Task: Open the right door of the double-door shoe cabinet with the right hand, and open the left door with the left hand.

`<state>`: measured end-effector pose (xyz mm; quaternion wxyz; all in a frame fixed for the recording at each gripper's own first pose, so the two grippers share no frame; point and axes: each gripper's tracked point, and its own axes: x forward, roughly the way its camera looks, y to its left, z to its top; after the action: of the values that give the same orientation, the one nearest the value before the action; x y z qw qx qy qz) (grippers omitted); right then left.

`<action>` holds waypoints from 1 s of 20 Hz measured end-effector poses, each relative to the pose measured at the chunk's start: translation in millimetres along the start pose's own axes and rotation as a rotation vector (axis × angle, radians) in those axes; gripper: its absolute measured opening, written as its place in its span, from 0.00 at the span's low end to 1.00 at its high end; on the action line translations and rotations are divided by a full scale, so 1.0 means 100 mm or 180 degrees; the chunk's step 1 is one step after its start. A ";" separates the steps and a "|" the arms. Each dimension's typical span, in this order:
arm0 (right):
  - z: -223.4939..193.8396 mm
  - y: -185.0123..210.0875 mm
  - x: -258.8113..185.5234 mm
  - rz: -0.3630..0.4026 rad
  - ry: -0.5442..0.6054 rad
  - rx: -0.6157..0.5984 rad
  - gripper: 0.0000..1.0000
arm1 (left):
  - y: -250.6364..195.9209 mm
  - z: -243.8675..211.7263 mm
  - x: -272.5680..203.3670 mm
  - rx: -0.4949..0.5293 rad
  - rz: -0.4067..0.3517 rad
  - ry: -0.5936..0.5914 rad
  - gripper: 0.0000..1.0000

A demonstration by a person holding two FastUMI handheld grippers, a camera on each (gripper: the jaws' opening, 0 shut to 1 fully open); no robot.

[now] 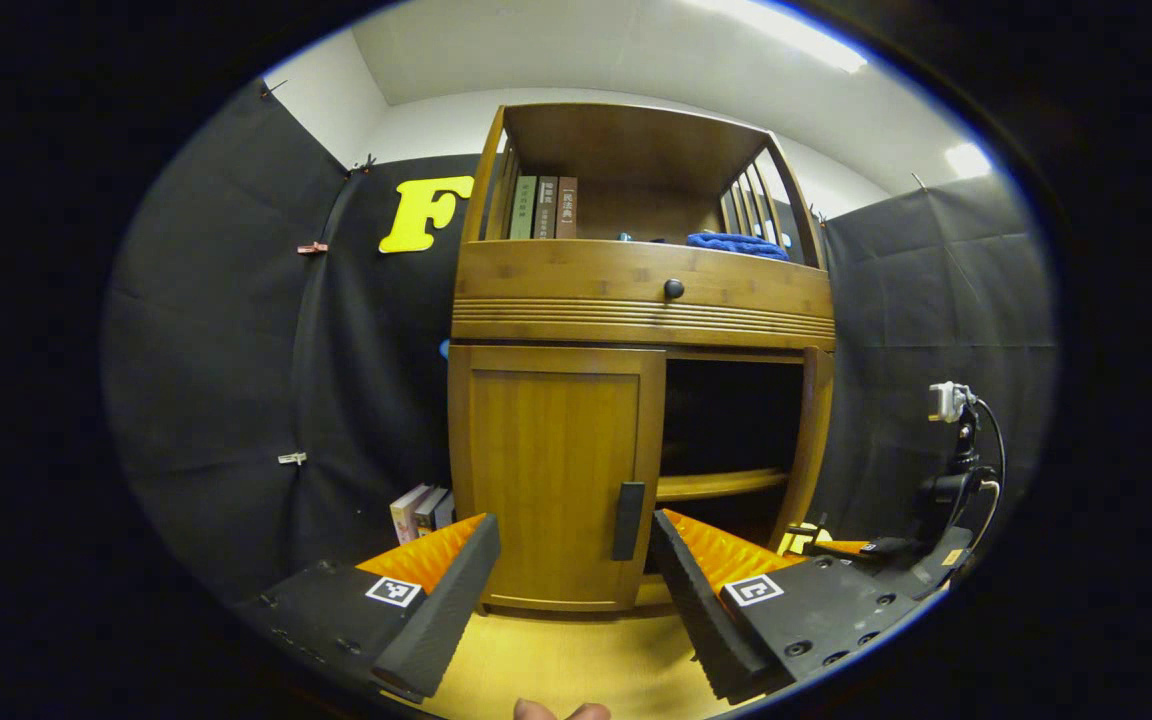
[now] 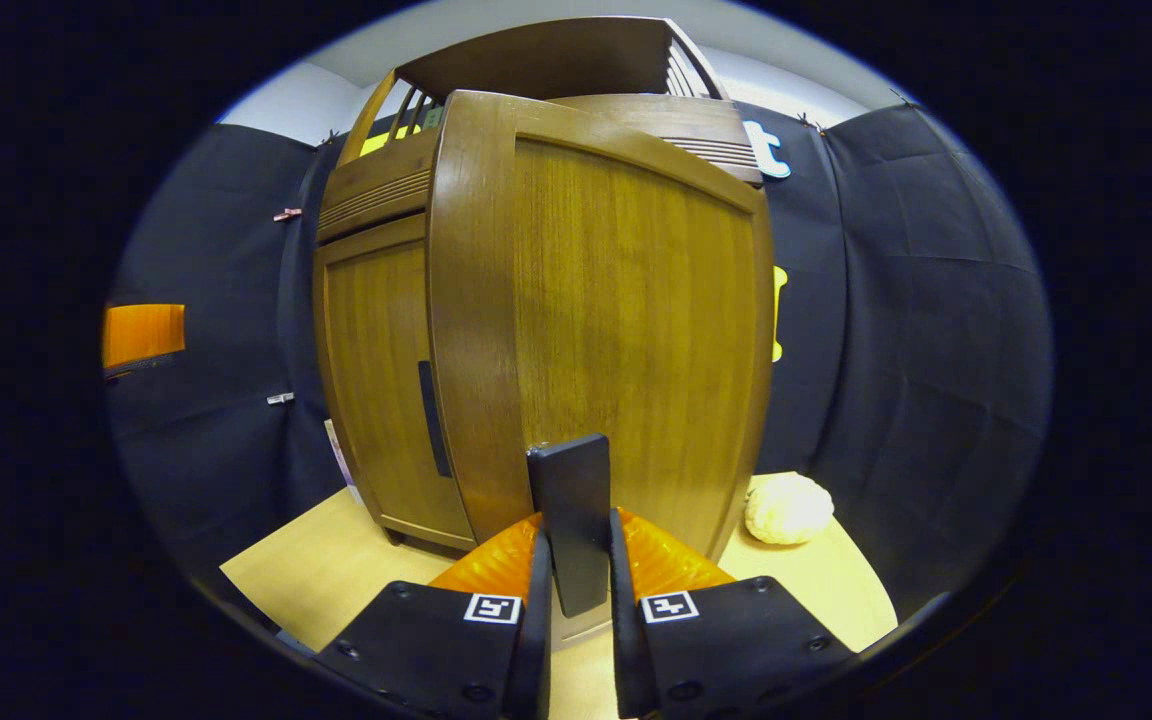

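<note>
Up close, right gripper (image 2: 576, 600) clamps door handle (image 2: 570, 520).

We stand in a recording booth: black cloth walls (image 1: 236, 380), a wooden cabinet (image 1: 636, 300), a mounted camera (image 1: 948, 400) beside it.

The tall wooden shoe cabinet (image 1: 636, 330) stands on the pale wooden floor (image 1: 576, 660). Its right door (image 1: 818, 430) is swung open, its left door (image 1: 556, 470) closed. The left gripper (image 1: 576, 590) hovers before the dark vertical handle (image 1: 628, 520), fingers spread wide.
</note>
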<state>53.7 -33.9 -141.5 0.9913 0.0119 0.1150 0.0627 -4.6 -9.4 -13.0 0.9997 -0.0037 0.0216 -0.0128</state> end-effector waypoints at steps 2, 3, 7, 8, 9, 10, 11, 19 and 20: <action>-0.05 -0.12 -0.14 -0.0051 0.0013 0.0100 0.29 | -0.07 0.00 0.02 0.0021 -0.0037 0.0005 0.94; -0.06 -0.16 -0.19 -0.0065 0.0017 0.0125 0.29 | -0.11 -0.02 0.02 0.0026 -0.0057 0.0008 0.94; -0.09 -0.36 -0.34 -0.0115 0.0038 0.0128 0.29 | -0.26 -0.06 0.05 0.0022 -0.0153 0.0051 0.94; -0.08 -0.42 -0.38 -0.0145 0.0027 0.0158 0.28 | -0.29 -0.06 0.06 0.0019 -0.0167 0.0055 0.92; -0.07 -0.49 -0.41 -0.0178 0.0022 0.0181 0.28 | -0.33 -0.06 0.07 0.0013 -0.0185 0.0057 0.92; -0.08 -0.55 -0.45 -0.0206 0.0024 0.0193 0.28 | -0.36 -0.06 0.08 0.0006 -0.0209 0.0062 0.94; -0.08 -0.61 -0.47 -0.0227 0.0024 0.0195 0.28 | -0.40 -0.07 0.10 0.0002 -0.0234 0.0069 0.94; -0.03 -1.14 -0.72 -0.0477 0.0014 0.0213 0.19 | -0.74 -0.10 0.23 -0.0018 -0.0401 0.0097 0.92; -0.04 -1.20 -0.71 -0.0491 0.0007 0.0251 0.23 | -0.78 -0.10 0.25 -0.0019 -0.0418 0.0096 0.94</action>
<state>-0.8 -162.0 -134.2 0.9918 0.0420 0.1191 -0.0185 18.0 -87.6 -23.5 0.9962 -0.0078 0.0363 -0.0784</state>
